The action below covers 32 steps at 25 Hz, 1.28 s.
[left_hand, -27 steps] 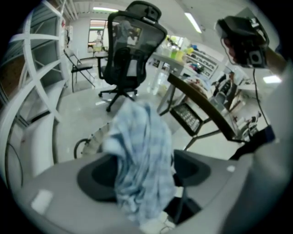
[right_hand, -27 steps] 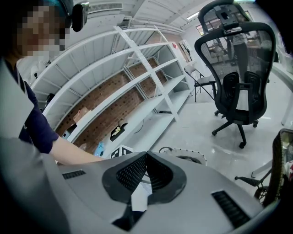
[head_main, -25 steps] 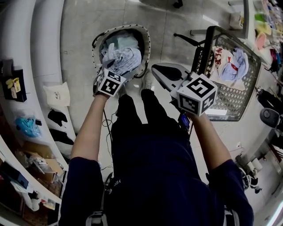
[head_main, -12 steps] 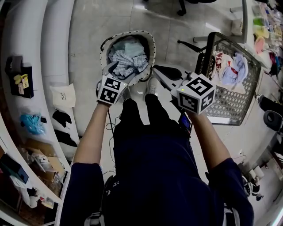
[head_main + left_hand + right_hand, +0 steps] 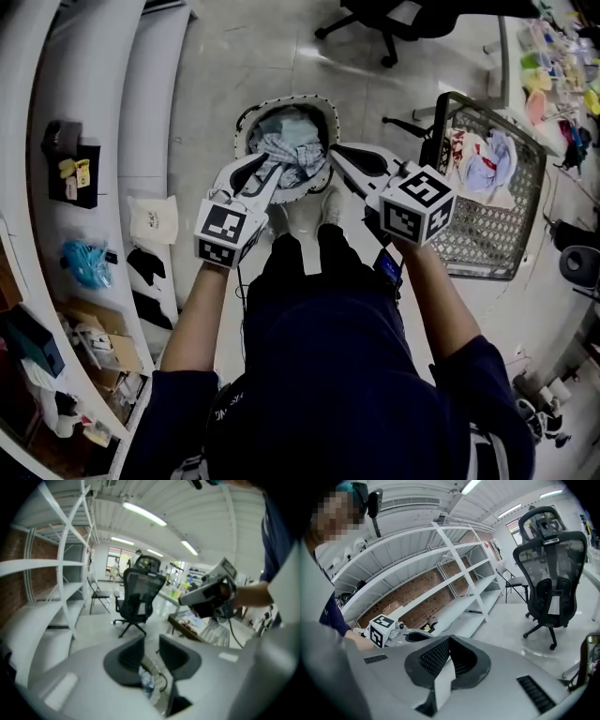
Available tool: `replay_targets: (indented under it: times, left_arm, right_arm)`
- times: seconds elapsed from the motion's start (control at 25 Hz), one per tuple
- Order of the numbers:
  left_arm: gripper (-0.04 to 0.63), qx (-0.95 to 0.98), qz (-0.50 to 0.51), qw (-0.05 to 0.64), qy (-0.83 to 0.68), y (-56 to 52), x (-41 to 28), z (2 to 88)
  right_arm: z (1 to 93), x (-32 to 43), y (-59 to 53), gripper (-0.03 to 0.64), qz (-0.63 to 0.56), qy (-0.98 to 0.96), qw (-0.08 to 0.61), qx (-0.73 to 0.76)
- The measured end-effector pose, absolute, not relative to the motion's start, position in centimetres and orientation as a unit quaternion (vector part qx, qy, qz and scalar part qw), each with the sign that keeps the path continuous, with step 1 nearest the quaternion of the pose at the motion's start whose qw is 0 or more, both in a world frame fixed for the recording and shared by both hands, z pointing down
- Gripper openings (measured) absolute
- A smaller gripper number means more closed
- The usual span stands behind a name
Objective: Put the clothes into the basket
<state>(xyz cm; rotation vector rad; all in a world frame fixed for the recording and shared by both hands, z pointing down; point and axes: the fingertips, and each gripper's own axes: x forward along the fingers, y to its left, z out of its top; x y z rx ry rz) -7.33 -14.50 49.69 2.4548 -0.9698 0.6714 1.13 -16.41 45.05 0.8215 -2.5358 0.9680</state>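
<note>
**A:** Where are the two grippers?

**B:** Both are held out in front of the person, pointing forward and downward. The left gripper has its jaws closing, with a slim gap left and nothing between them (through that gap its own view shows only the basket down below). The right gripper has its jaws together at the tips, and it holds nothing.

**A:** And the clothes?

**B:** A crumpled heap of pale blue and white clothes lies inside the round basket. The basket stands on the floor just past the person's feet, and in the head view it sits under both sets of fingertips. The heap is bunched up, so I cannot tell its long axis. The basket's mouth faces straight up.

**A:** What is farther out?

**B:** A wire basket stands to the right, its longer sides running away from the person. More garments are piled at its far end. Beyond both baskets is a black office chair, and white shelving runs along the left.
</note>
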Motion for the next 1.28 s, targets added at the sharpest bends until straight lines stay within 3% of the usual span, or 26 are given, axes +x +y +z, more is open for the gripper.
replay_targets:
  times: [0.36,0.8,1.28]
  left_arm:
    - [0.005,0.897,0.178,0.159,-0.373,-12.6,-9.4,39.0]
    - [0.003,0.911,0.133,0.105,-0.376,-11.8,-10.4,30.8]
    - [0.003,0.916,0.116,0.082,-0.375,-10.5,-11.1,28.3]
  right_arm:
    - [37.5,-0.6,-15.2,0.006,0.295,-0.91,0.081,0.278]
    - [31.4,-2.4,-12.3,0.006,0.247,-0.93,0.045,0.269]
    - [28.8,-3.7,-10.0,0.006,0.218,-0.939,0.036,0.263]
